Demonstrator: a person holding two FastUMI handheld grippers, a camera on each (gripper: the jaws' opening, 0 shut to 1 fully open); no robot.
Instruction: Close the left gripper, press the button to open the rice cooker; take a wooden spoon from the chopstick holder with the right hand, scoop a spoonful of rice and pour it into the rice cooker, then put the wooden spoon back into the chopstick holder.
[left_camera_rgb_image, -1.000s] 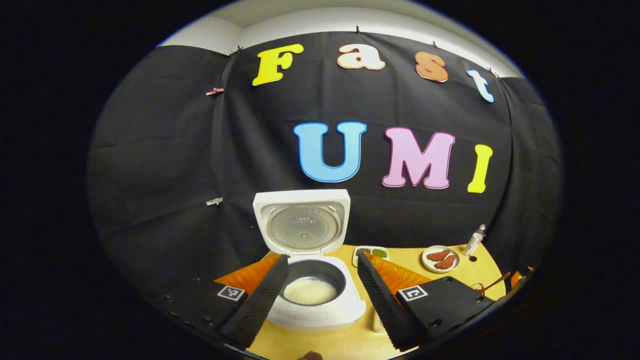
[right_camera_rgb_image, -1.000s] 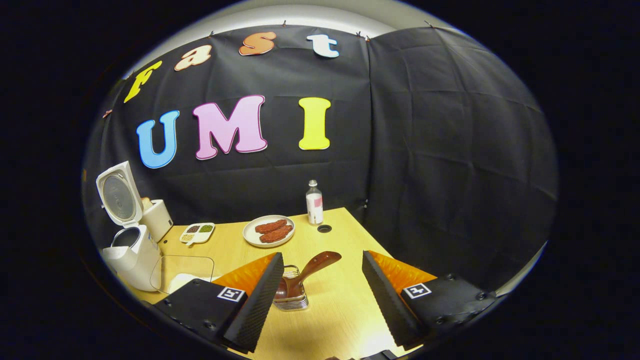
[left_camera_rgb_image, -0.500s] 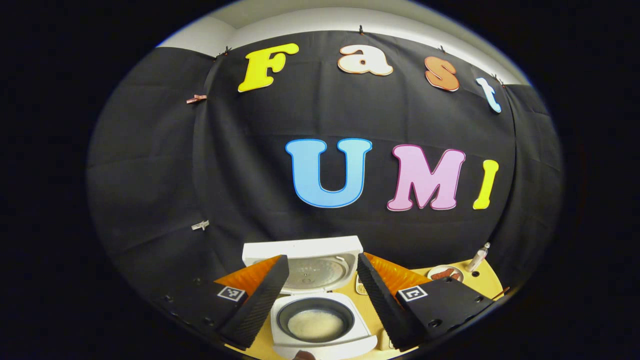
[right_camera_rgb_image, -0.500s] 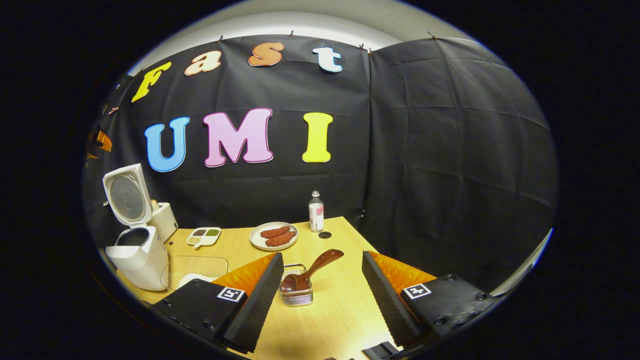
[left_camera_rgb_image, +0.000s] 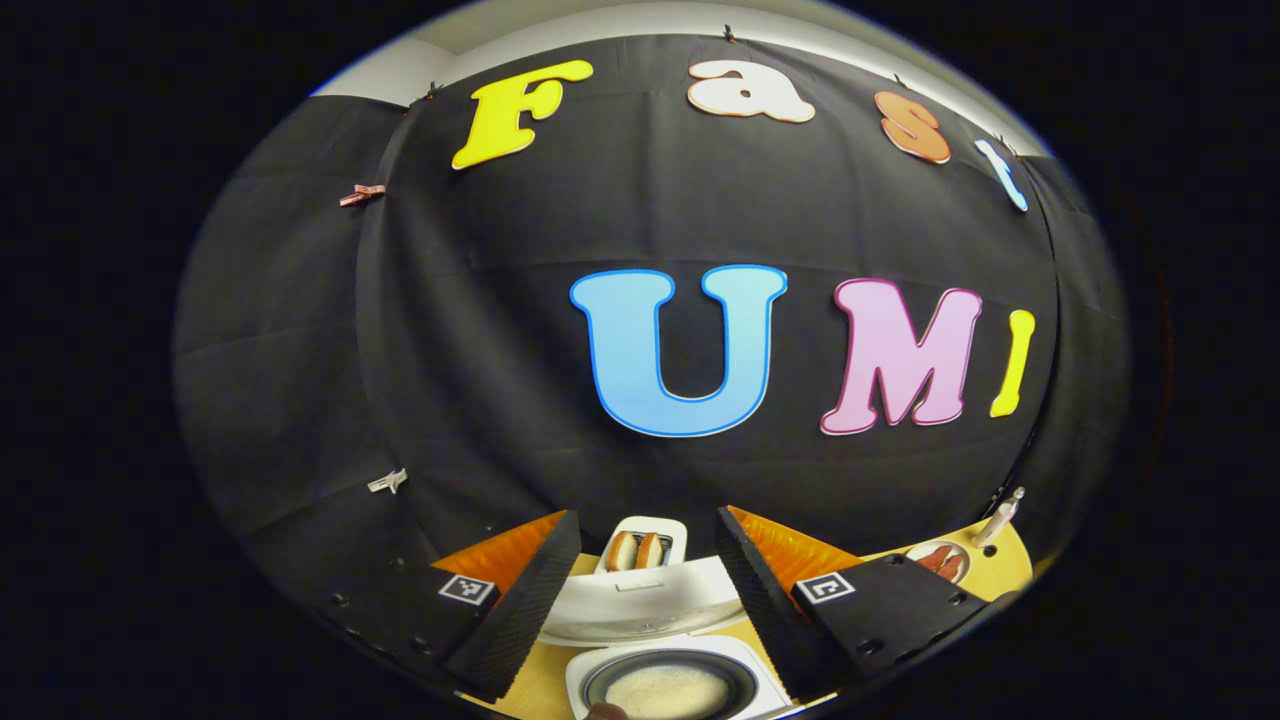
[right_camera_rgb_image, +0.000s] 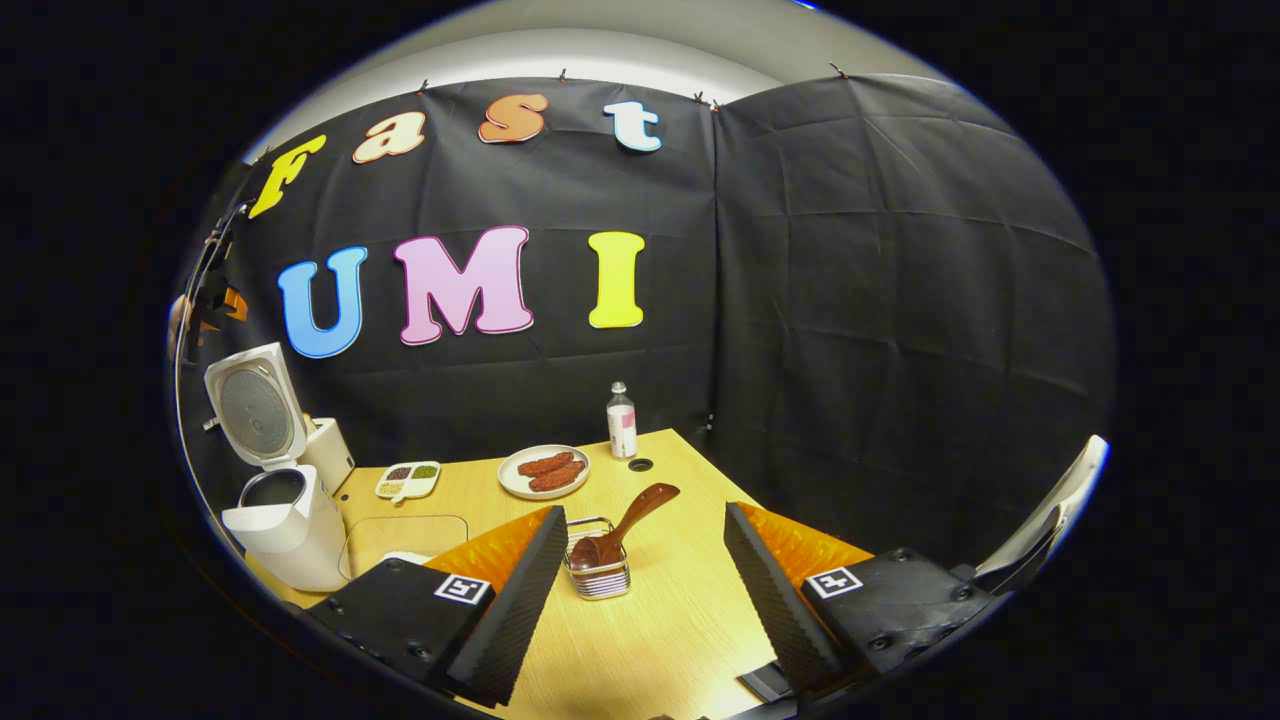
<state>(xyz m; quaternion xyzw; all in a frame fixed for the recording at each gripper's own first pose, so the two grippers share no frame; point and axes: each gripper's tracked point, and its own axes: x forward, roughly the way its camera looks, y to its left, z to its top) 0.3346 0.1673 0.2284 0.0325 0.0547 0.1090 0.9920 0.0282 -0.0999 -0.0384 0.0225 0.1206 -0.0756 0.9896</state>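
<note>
the left gripper (left_camera_rgb_image: 640, 590) is hanging high over the rice cooker (left_camera_rgb_image: 668, 685), its fingers spread wide and gripping nothing. between them the raised lid (left_camera_rgb_image: 650, 600) is showing edge-on, and below it the dark inner pot with a bed of white rice (left_camera_rgb_image: 666, 692) is sitting open at the bottom of the left gripper view. just past the lid a small white toaster (left_camera_rgb_image: 642, 547) with two slices in it is peeking out. off to the right, a plate of sausages (left_camera_rgb_image: 940, 560) and a bottle (left_camera_rgb_image: 1000, 515) are sitting on the yellow table (left_camera_rgb_image: 1005, 560).

over in the right gripper view, the right gripper (right_camera_rgb_image: 645, 590) is also standing wide open and empty, raised above the wooden table (right_camera_rgb_image: 660, 640). the wooden spoon (right_camera_rgb_image: 622, 525) is resting in the wire chopstick holder (right_camera_rgb_image: 600, 575) — bowl down in the basket, handle leaning up and to the right. the holder is sitting on the table just beside the left-hand finger (right_camera_rgb_image: 515, 600), apart from it as far as the picture is telling.

further back on the left, the rice cooker (right_camera_rgb_image: 285, 520) is standing with its lid (right_camera_rgb_image: 255, 405) flipped up — the toaster (right_camera_rgb_image: 330, 455) is right behind it. a clear container (right_camera_rgb_image: 405, 535) is lying near the cooker, a small divided dish (right_camera_rgb_image: 408, 480) of grains is beyond it, then the plate of sausages (right_camera_rgb_image: 545, 470) and the bottle (right_camera_rgb_image: 621, 420) near the back edge.
</note>
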